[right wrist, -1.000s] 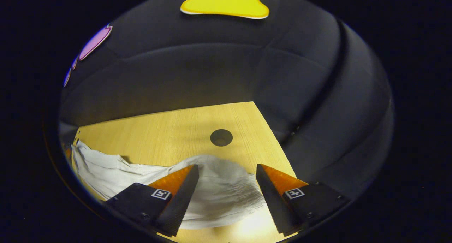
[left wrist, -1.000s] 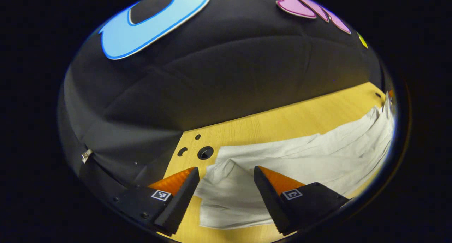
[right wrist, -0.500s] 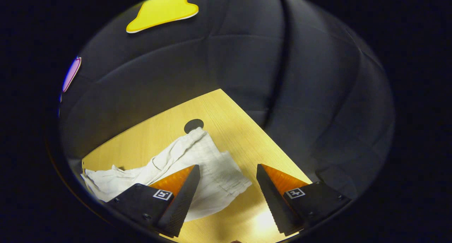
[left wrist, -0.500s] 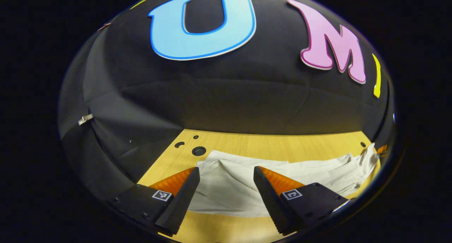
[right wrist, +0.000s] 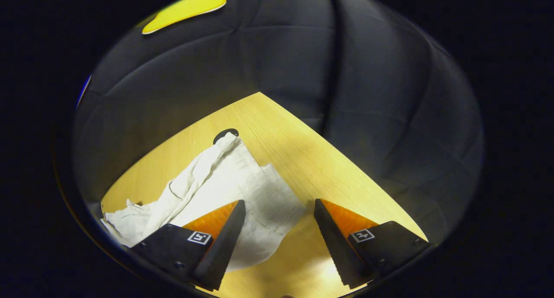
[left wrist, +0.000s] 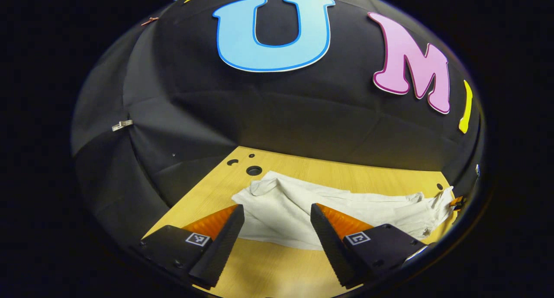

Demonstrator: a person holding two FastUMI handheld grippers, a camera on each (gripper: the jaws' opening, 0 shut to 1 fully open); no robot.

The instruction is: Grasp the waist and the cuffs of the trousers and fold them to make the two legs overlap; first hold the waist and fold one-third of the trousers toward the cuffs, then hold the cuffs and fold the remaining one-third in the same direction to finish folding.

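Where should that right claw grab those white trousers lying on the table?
Probably the near corner of the gathered end of the white trousers, coming from above. It lies flat on the wooden table, between the open fingers of the right gripper.

The left gripper view is looking low across the wooden table [left wrist: 303, 172] toward the booth's back wall, sitting near one end of the white trousers [left wrist: 303, 207]. The right gripper view is looking down at a table corner [right wrist: 259, 94] from near the trousers' [right wrist: 225, 181] other end. Both are taking in the same trousers and tabletop.
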